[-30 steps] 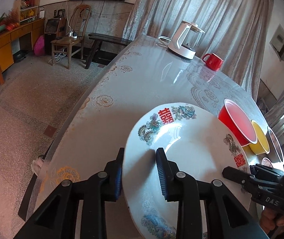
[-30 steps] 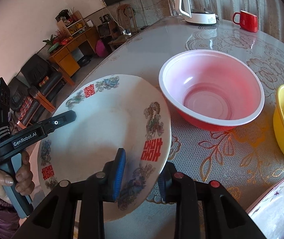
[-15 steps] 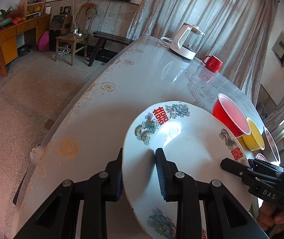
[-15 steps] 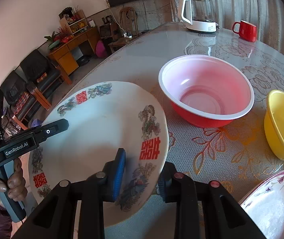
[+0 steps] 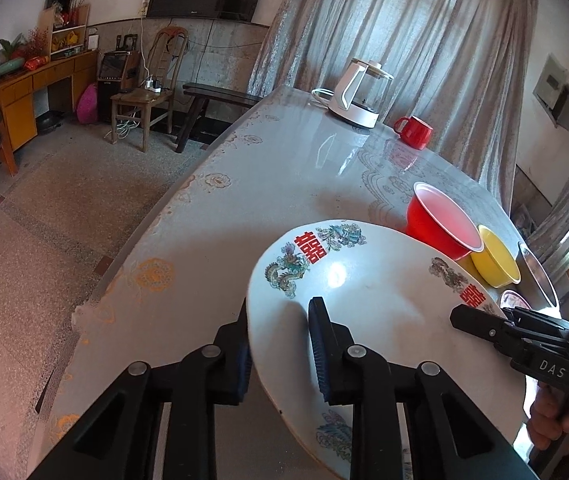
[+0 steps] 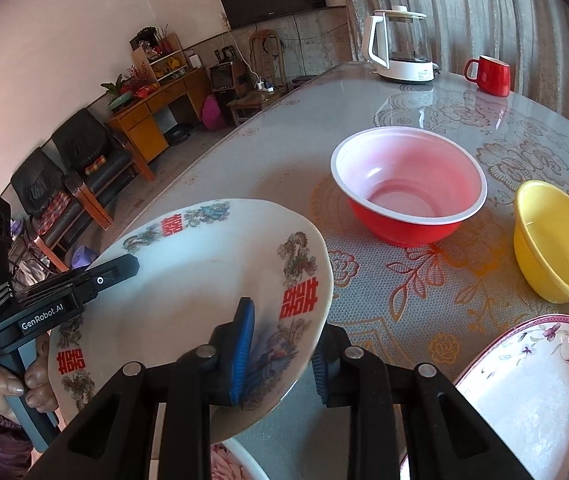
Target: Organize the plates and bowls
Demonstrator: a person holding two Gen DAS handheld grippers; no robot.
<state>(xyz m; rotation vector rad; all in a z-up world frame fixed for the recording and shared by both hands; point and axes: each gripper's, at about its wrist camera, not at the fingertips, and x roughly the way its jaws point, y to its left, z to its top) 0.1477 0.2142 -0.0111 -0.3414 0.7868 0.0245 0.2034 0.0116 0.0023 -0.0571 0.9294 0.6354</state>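
The left tool [image 5: 278,336] is nearly closed, its pads clamped over the near left rim of a white plate [image 5: 364,304] printed with dragons and red characters; its jaws have just been closing a little with that rim between them. The right tool [image 6: 284,344] grips the opposite, right edge of the same plate in the same narrow pinch, one pad above and one below the rim, and has also just been closing slightly. The plate is tilted and held above the near edge of the desk [image 5: 268,184]. Just beyond it to the right stands a red bowl [image 6: 408,184], with a yellow bowl [image 6: 556,240] beside that and a flowered plate [image 6: 532,392] nearer on the right. At the far end stand a kettle [image 6: 400,48] and a red mug [image 6: 492,76].
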